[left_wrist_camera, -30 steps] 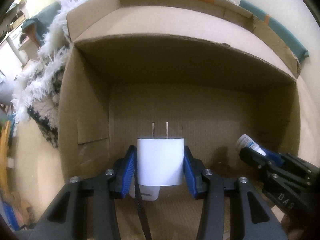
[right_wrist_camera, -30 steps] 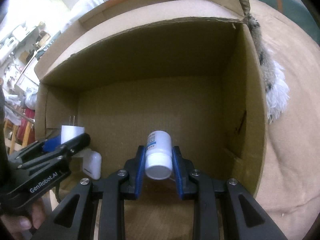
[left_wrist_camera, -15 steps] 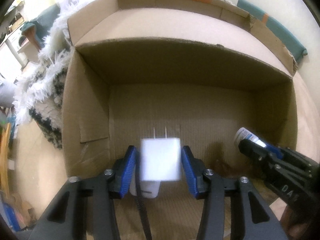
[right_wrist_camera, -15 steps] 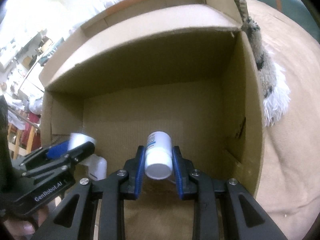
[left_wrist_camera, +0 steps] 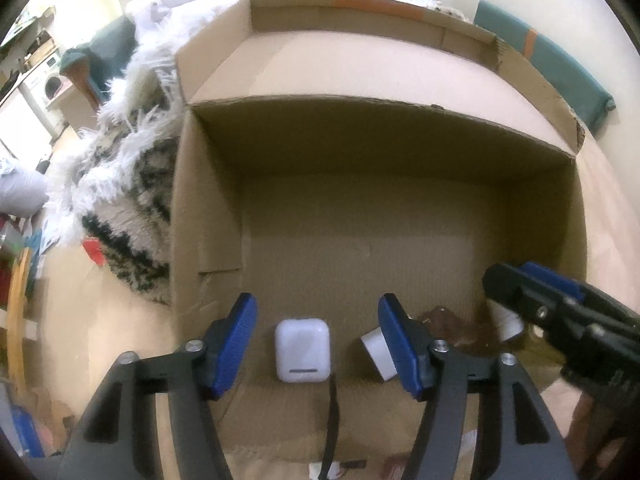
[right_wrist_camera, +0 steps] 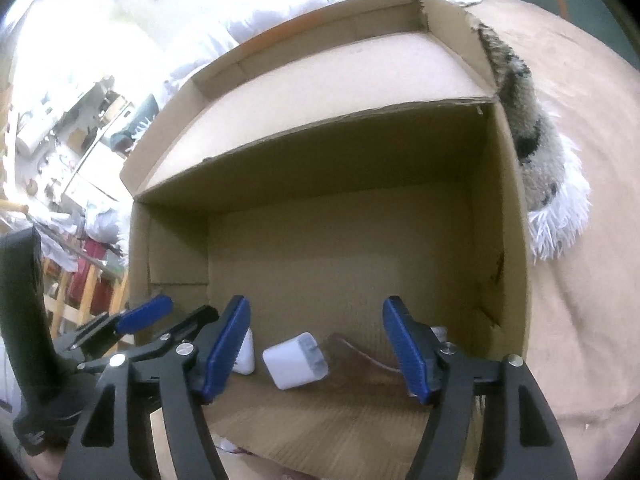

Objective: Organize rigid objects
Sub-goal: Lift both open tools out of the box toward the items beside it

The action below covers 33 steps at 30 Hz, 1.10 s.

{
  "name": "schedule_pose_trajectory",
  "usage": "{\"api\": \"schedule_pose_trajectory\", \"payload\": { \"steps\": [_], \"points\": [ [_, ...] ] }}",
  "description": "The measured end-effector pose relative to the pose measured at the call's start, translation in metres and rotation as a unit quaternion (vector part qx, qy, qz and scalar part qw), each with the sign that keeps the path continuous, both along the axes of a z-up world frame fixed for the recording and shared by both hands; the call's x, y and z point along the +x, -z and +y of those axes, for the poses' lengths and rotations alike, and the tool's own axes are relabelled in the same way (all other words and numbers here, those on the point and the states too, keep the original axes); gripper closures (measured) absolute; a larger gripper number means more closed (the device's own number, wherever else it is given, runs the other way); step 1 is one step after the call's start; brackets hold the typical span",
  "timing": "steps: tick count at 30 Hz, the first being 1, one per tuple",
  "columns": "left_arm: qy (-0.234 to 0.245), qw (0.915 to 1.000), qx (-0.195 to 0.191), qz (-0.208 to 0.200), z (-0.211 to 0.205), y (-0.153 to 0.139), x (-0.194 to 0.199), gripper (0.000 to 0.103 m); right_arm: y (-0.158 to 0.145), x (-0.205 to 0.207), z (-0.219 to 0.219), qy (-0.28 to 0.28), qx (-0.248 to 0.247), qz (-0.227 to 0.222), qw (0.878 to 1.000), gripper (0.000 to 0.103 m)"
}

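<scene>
Both grippers, left (left_wrist_camera: 318,344) and right (right_wrist_camera: 316,346), have just been opened and stand empty; charger (right_wrist_camera: 295,361) and bottle (left_wrist_camera: 508,320) are dropped in box (left_wrist_camera: 208,216), beside earbud case (left_wrist_camera: 302,352)

inside the cardboard box (left_wrist_camera: 208,216), near its front edge: a white earbud case (left_wrist_camera: 302,350) lying flat, a white wall charger (right_wrist_camera: 295,360) tipped beside it, prongs toward the box's right wall.

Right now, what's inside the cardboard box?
On the cardboard box floor: a white earbud case, a white charger plug tipped over, and a white bottle mostly hidden behind the right gripper. The near corners are covered.
</scene>
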<state>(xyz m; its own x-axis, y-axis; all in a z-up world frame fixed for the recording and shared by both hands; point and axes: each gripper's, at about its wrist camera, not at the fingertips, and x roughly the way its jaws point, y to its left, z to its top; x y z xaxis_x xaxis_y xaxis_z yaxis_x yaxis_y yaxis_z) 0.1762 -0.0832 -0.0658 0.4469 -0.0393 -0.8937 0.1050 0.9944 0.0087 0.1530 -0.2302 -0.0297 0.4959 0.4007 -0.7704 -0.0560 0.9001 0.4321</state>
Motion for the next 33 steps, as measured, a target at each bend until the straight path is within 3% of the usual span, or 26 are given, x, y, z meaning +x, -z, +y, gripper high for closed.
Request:
{"api": "schedule_pose_trajectory", "payload": {
  "steps": [17,33],
  "points": [
    [-0.017,0.9996,-0.001,-0.023,0.039,-0.034,-0.057,0.043,-0.017,-0.05,0.001,0.006,-0.014,0.007,1.0,0.03],
    [-0.046,0.9986,-0.025,-0.007,0.068,-0.026,-0.111,0.043,-0.021,-0.109,0.002,0.026,-0.011,0.01,1.0,0.03]
  ]
}}
